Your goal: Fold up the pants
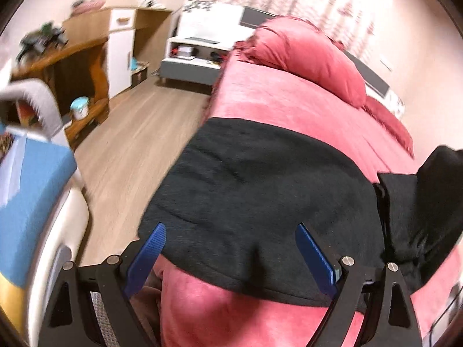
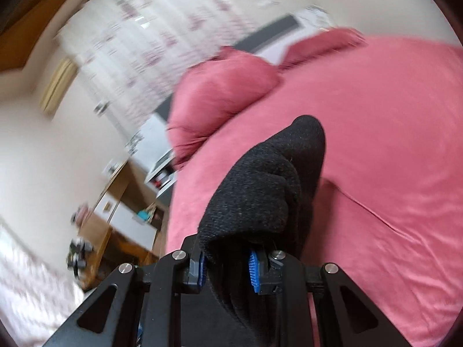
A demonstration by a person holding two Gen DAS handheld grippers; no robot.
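Blue-padded jaws of the right gripper [image 2: 227,269] pinch a bunched fold of the black knit pants [image 1: 260,190], lifted above the pink bed [image 1: 289,107]. Left gripper [image 1: 231,257] hovers wide open, empty, over the spread pants.

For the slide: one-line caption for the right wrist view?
Right hand-held gripper clamped on a bunched end of the black pants, lifted above the pink bed.
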